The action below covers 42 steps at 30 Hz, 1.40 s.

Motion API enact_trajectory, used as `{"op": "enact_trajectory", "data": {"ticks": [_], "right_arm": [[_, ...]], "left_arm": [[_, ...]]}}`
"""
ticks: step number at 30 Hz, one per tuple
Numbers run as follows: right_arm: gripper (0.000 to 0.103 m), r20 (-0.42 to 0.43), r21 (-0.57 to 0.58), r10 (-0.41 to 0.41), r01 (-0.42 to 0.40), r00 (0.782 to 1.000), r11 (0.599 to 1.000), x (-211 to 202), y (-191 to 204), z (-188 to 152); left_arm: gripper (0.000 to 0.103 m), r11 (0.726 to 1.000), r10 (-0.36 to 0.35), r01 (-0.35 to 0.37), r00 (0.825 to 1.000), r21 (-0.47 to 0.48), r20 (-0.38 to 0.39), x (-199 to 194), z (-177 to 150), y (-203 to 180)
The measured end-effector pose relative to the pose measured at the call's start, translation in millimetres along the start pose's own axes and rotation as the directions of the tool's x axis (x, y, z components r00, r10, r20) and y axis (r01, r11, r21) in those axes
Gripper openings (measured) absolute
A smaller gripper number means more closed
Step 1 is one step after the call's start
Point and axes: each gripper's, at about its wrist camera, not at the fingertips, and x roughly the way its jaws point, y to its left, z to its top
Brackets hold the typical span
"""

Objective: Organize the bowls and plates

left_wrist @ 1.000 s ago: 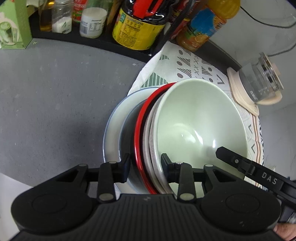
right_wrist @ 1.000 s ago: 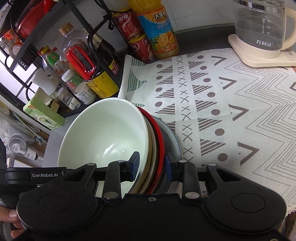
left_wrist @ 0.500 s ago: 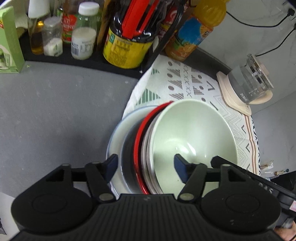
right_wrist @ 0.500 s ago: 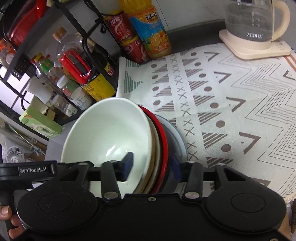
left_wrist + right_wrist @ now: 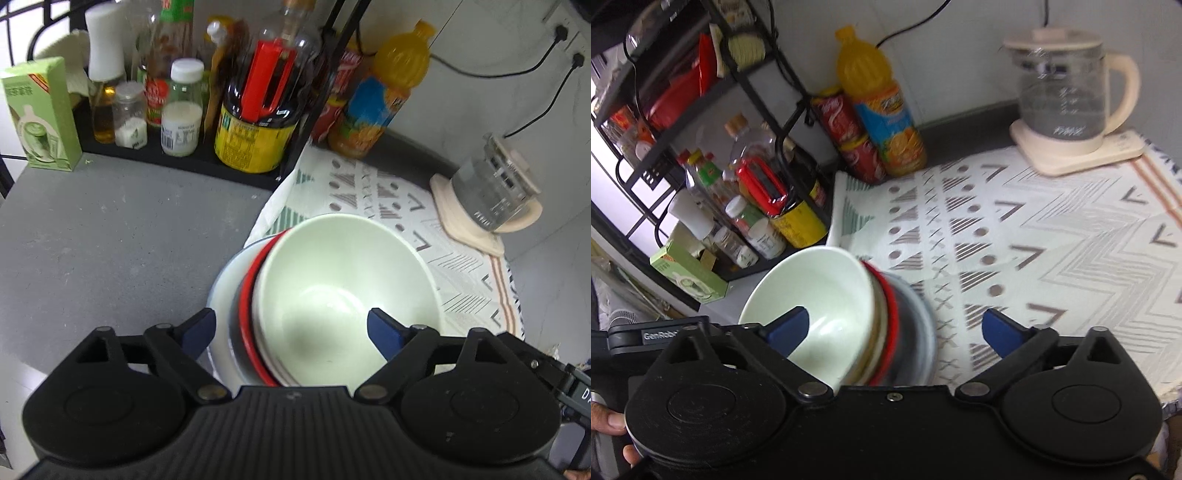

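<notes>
Pale green, the bowl (image 5: 343,291) tops a nested stack of plates (image 5: 245,295) (a red-rimmed one shows among them) resting at the patterned cloth's (image 5: 1034,236) edge, where cloth meets bare grey tabletop (image 5: 110,236) in front of the bottle rack. The left tool (image 5: 291,328) and right tool (image 5: 894,328) each straddle the stack's rim, jaws opening, blue pads clear of the crockery, so nothing is gripped. Setting down the stack looks finished. Next, I judge, both tools must draw clear without nudging the stack.
</notes>
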Motion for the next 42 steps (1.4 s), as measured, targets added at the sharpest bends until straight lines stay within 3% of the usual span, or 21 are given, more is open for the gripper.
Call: {"op": "enact_trajectory", "data": {"ticks": [5,22,31,42], "right_arm": [[0.103,0.044,-0.006,-0.038,0.038,0.998,0.999,-34.3,-20.7,-7.6],[0.103,0.164,-0.031,-0.144,0.151,0.976,0.988,-125.6,-50.2,-52.4],[0.103,0.230,-0.055,-0.231,0.249,0.946,0.967,-165.5,-54.9,-77.9],[0.103,0.261,-0.064,-0.231,0.256,0.937,0.965,-199.9,-48.0,-106.8]], "left_arm": [[0.103,0.999,-0.009,0.008,0.999,0.033,0.050,-22.1,-17.3,-20.7],[0.103,0.992,-0.051,0.036,0.991,0.120,0.122,-71.0,-86.7,-65.2],[0.103,0.985,-0.075,0.051,0.987,0.163,0.143,-92.4,-121.0,-78.5],[0.103,0.976,-0.086,0.044,0.977,0.212,0.194,-125.8,-150.7,-80.2]]}}
